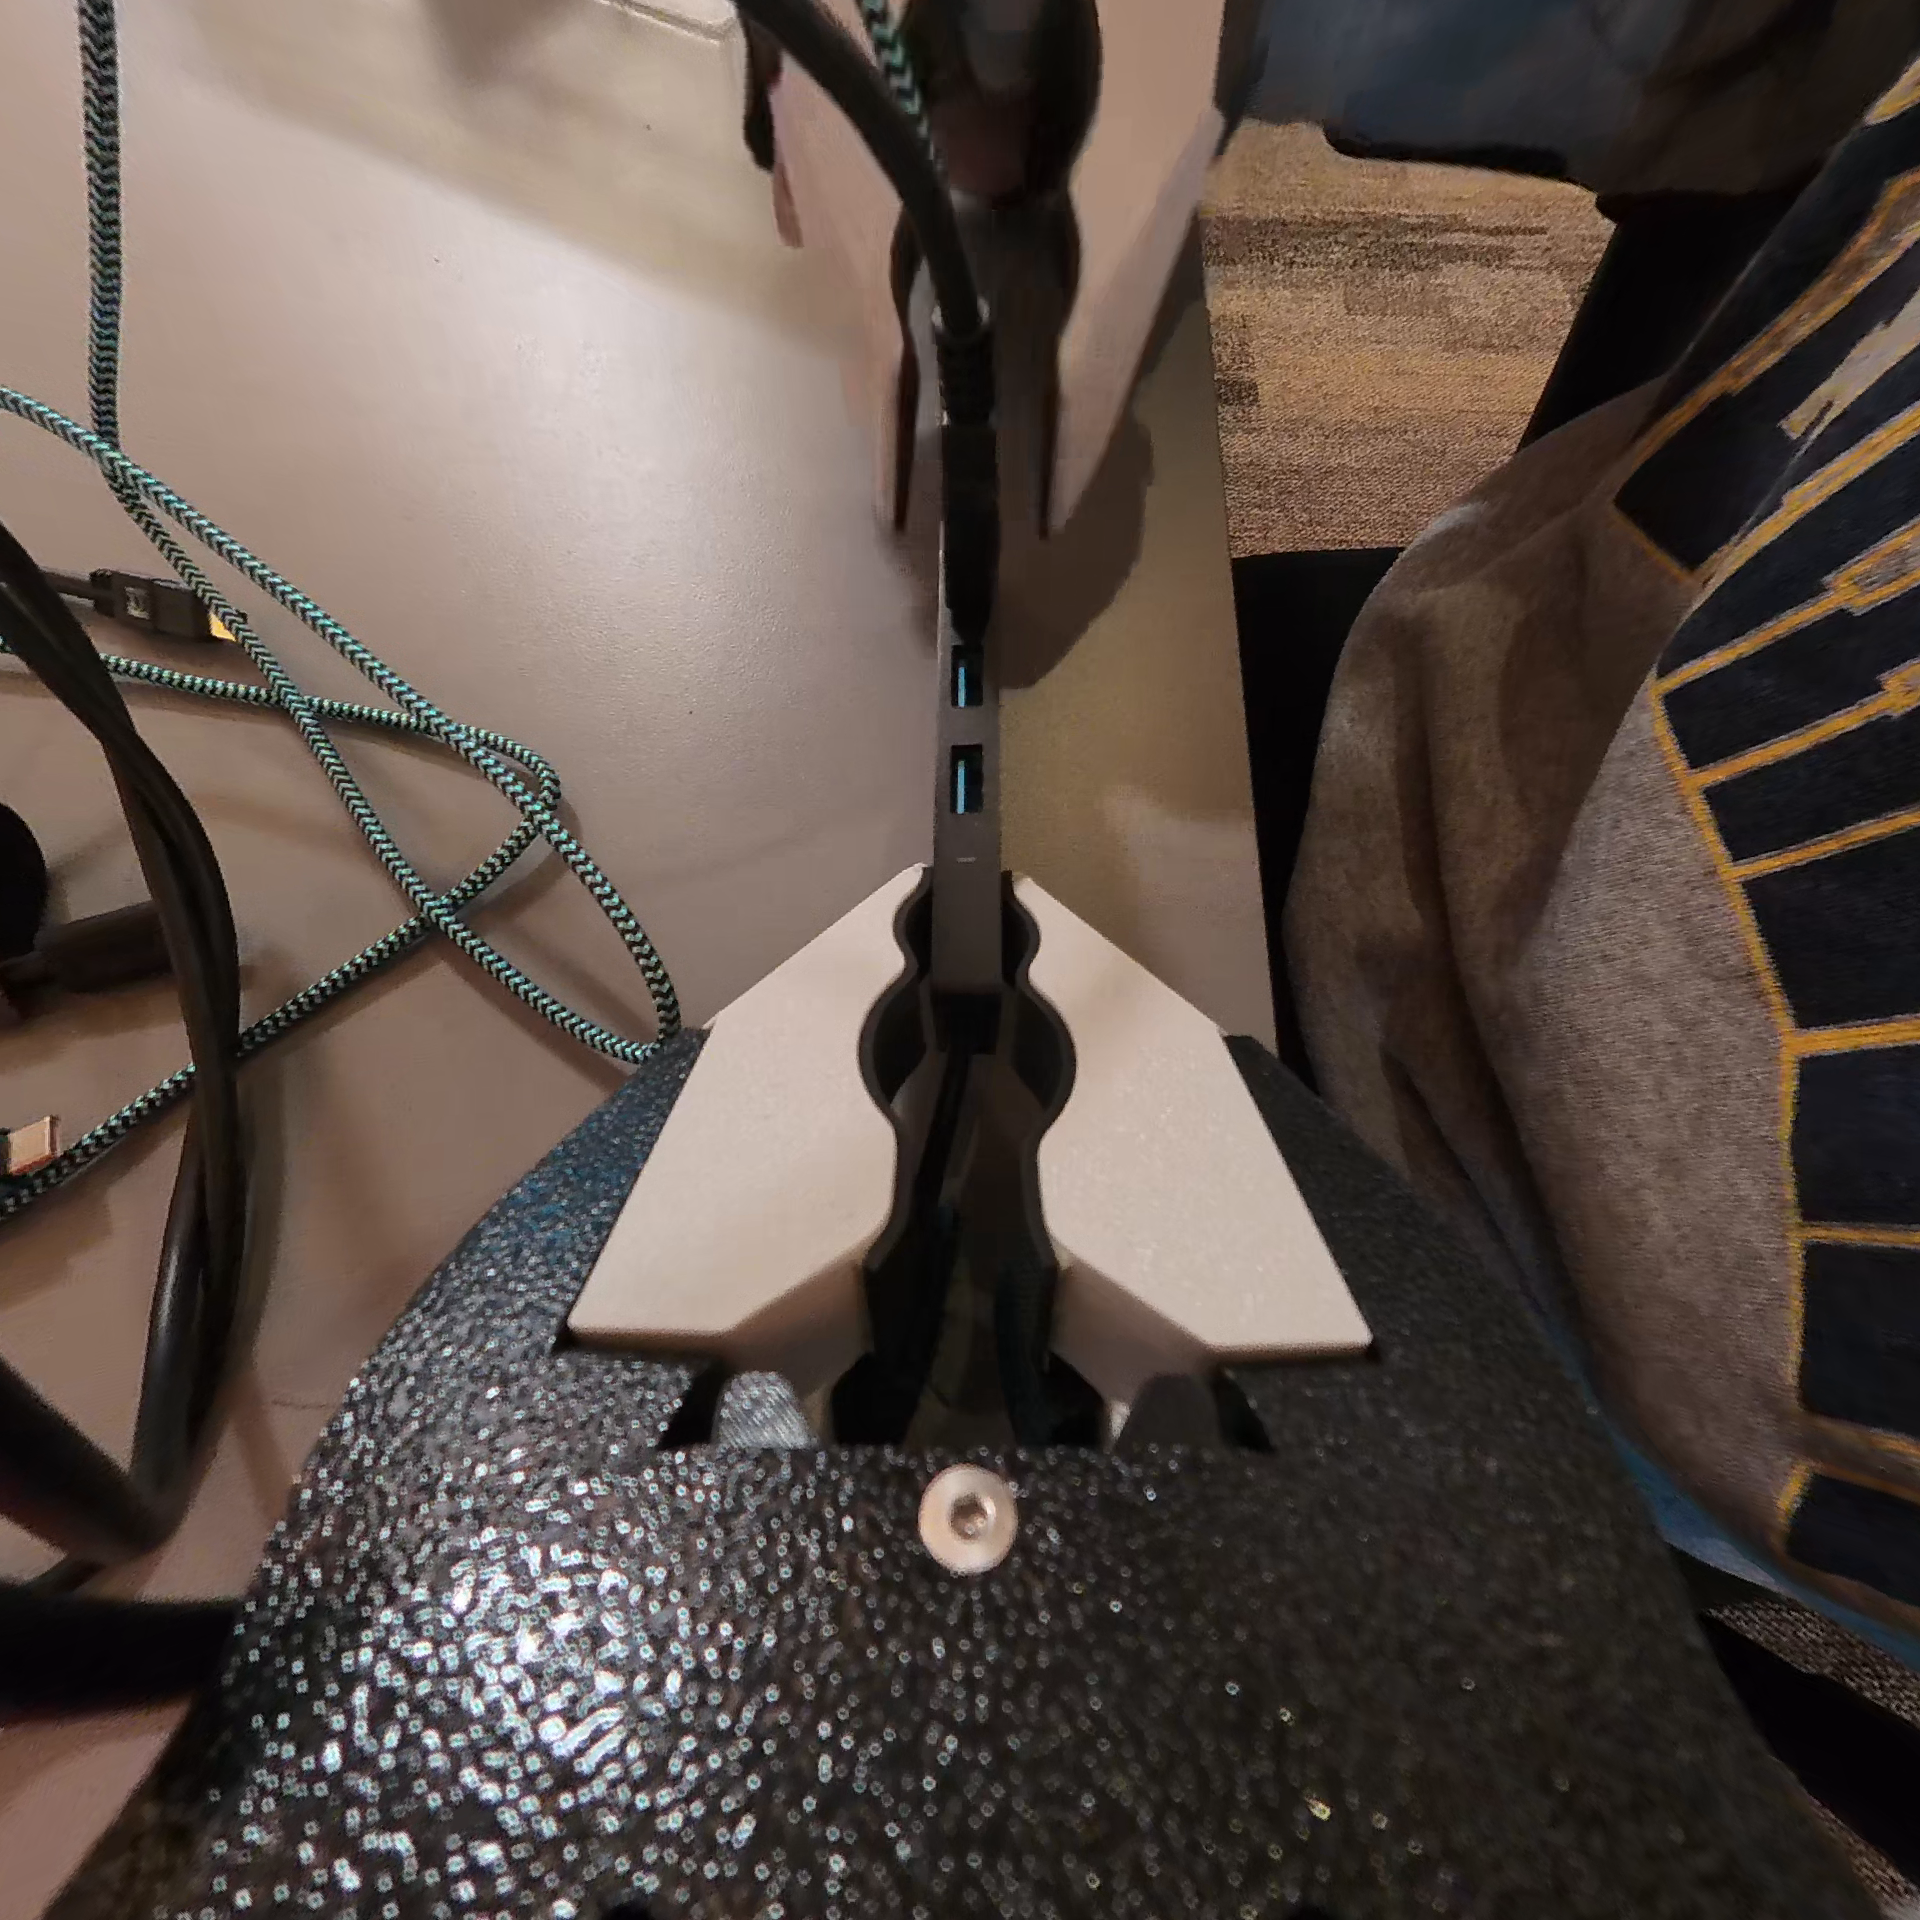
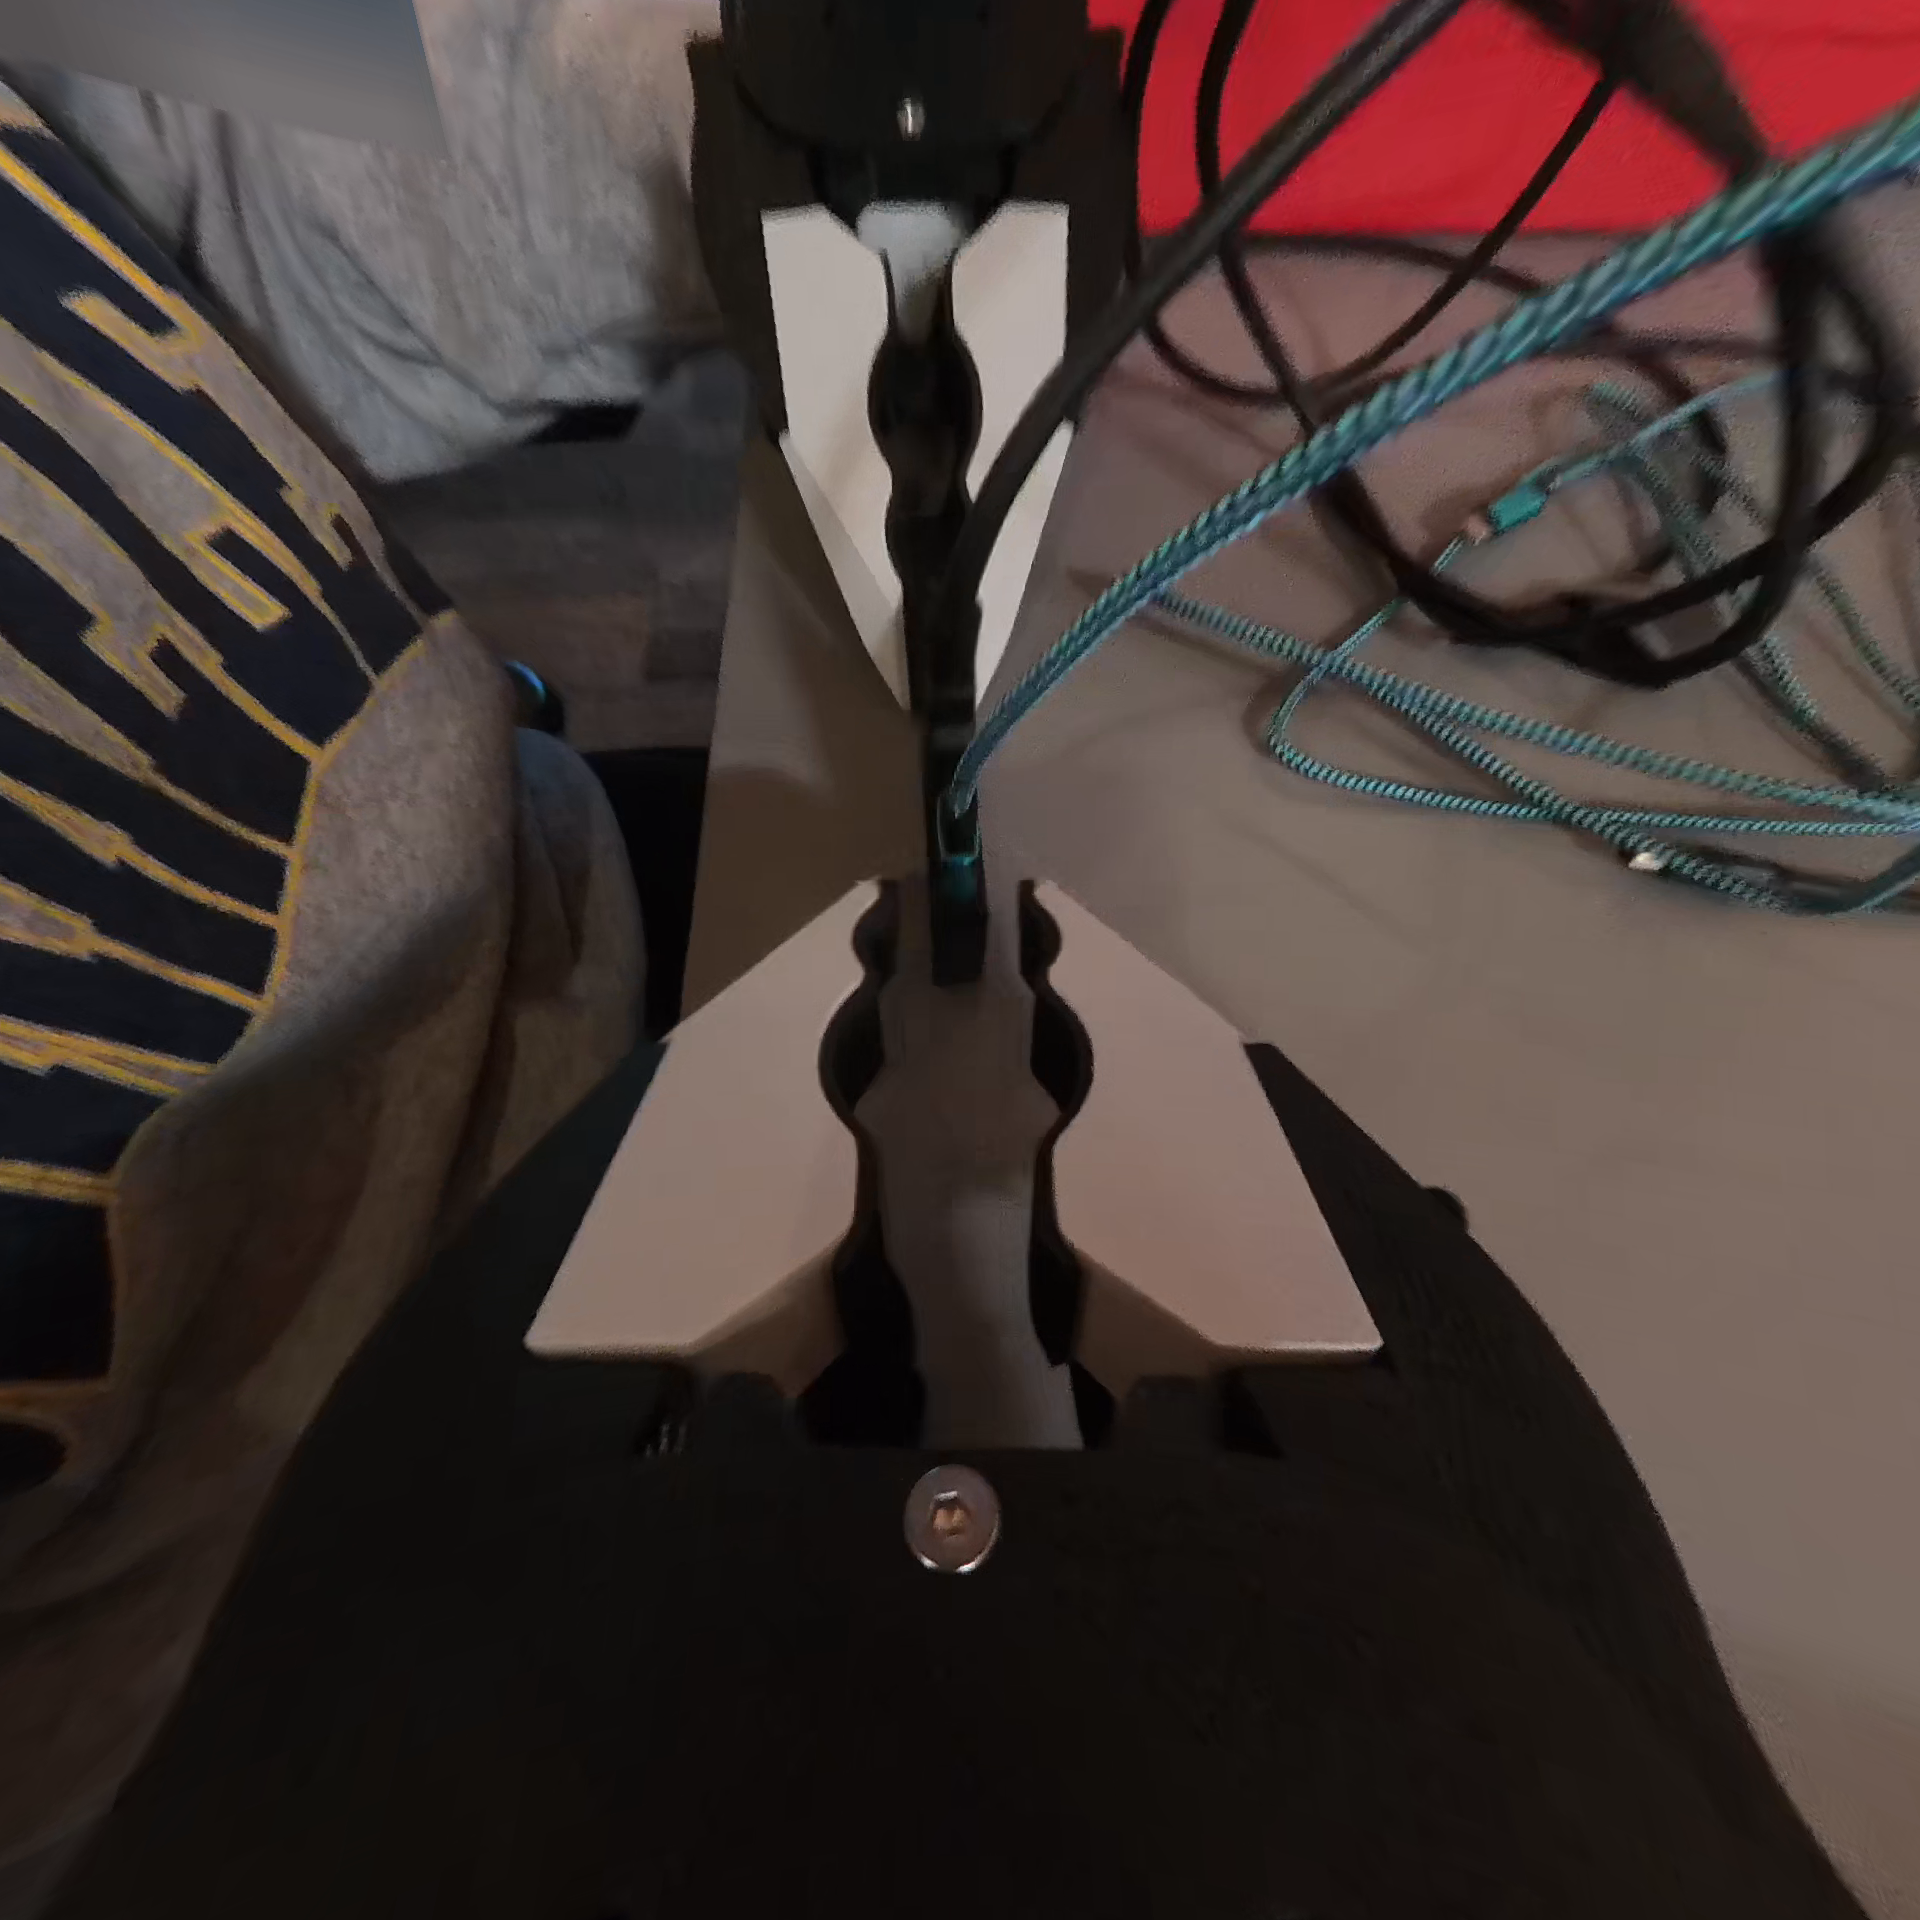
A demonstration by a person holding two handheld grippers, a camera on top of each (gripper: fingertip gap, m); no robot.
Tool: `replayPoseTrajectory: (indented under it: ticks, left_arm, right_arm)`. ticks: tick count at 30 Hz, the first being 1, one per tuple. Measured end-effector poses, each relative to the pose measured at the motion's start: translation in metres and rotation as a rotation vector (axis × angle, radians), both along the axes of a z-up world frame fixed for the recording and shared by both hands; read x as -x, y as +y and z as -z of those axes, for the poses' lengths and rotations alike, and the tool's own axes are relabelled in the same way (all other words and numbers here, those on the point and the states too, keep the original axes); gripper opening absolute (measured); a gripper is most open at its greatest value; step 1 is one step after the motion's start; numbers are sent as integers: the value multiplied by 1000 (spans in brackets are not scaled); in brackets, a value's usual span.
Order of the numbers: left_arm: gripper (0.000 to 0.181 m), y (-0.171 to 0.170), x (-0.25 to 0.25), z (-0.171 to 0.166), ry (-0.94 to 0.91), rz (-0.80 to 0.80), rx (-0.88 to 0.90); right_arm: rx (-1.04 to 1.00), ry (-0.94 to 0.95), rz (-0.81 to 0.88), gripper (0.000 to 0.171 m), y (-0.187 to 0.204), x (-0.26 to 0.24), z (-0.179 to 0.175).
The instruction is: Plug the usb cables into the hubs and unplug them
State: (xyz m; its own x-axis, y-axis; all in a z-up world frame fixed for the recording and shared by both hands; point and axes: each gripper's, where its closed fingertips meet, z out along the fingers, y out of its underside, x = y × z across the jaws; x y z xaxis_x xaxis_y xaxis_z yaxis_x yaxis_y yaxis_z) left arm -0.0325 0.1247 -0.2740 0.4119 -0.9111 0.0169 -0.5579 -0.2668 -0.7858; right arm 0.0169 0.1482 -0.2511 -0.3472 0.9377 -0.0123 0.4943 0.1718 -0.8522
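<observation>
My left gripper (image 1: pixel 966 894) is shut on a dark USB hub (image 1: pixel 966 727) and holds it on edge over the beige table (image 1: pixel 520 364). Two blue ports on the hub are empty. A black plug (image 1: pixel 971 530) with a thick black cable sits in the port beyond them. My right gripper (image 2: pixel 956 894) faces the left gripper (image 2: pixel 925 686). Its fingers stand either side of a dark plug with a teal collar (image 2: pixel 956 914) at the hub's (image 2: pixel 925 582) end, with a small gap on each side. The teal braided cable (image 2: pixel 1351 416) runs up to the right. The right gripper is blurred in the left wrist view (image 1: pixel 975 525).
Loose teal braided cables (image 1: pixel 416 727) and black cables (image 1: pixel 187 987) lie tangled on the table, with a free plug (image 1: pixel 156 613) among them. A person in a grey top (image 1: pixel 1507 935) sits just past the table edge (image 1: pixel 1236 727). A red surface (image 2: pixel 1455 125) lies behind the table. One gripper's finger ends stand about 7 cm off the other's.
</observation>
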Motion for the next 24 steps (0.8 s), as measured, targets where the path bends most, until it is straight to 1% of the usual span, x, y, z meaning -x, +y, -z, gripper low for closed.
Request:
replayPoseTrajectory:
  ticks: [3, 5, 7, 10, 12, 13, 16, 19, 22, 24]
  left_arm:
    - [9, 0, 0, 0, 0, 0, -1]
    - [9, 1, 0, -1, 4, -8, -19]
    - [8, 3, -1, -6, -12, -4, -76]
    - [8, 0, -5, -18, -72, 3, -127]
    - [11, 4, -6, -29, -112, -39, -182]
    - [20, 8, -6, -37, -141, -68, -220]
    - [48, 13, 0, -68, -201, -127, -335]
    - [76, 14, 17, -122, -335, -241, -482]
    - [77, 13, 41, -167, -391, -357, -575]
    - [77, 13, 57, -185, -398, -430, -634]
  right_arm:
    - [-37, -42, 2, 40, -5, 2, 11]
    - [-20, -41, 2, 38, -9, 7, 10]
    - [-24, -63, -4, 33, -11, 10, 13]
    - [-64, -13, 2, 10, -10, 13, 5]
    - [-83, 21, 4, 9, -9, 12, -5]
    - [-107, 43, 12, 9, -8, 12, -11]
    - [-206, 118, 84, 9, 8, 9, -43]
    - [-362, 203, 171, 8, 34, 1, -95]
    - [-628, 224, 252, 8, 65, -8, -148]
    - [-789, 227, 291, 9, 83, -11, -183]
